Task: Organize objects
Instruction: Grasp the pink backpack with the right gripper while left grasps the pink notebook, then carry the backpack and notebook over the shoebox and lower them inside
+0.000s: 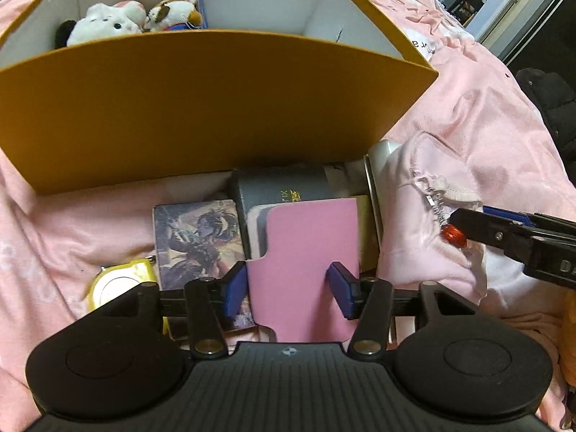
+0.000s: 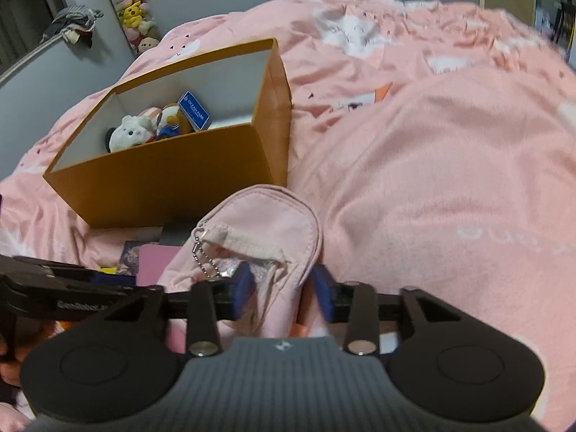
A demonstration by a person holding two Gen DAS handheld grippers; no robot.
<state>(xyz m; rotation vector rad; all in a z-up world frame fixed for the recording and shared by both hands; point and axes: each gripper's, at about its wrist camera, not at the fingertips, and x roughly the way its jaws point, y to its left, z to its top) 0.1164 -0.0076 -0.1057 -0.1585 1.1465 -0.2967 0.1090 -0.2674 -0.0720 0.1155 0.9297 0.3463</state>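
Below, flat pink card holder (image 1: pixel 306 252) lay on bed beside orange box (image 1: pixel 201 108) — left claw (image 1: pixel 291 284) wide, straddling it; whether pads pressed, unclear. Right claw (image 2: pixel 284 291) parted around pink pouch (image 2: pixel 266 230).

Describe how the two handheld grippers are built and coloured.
Both match: the left gripper and right gripper have a ribbed black body with a small round emblem, two round black side lobes, black link arms on silver pivot pins, and blue finger pads. White lettering marks each one's side.
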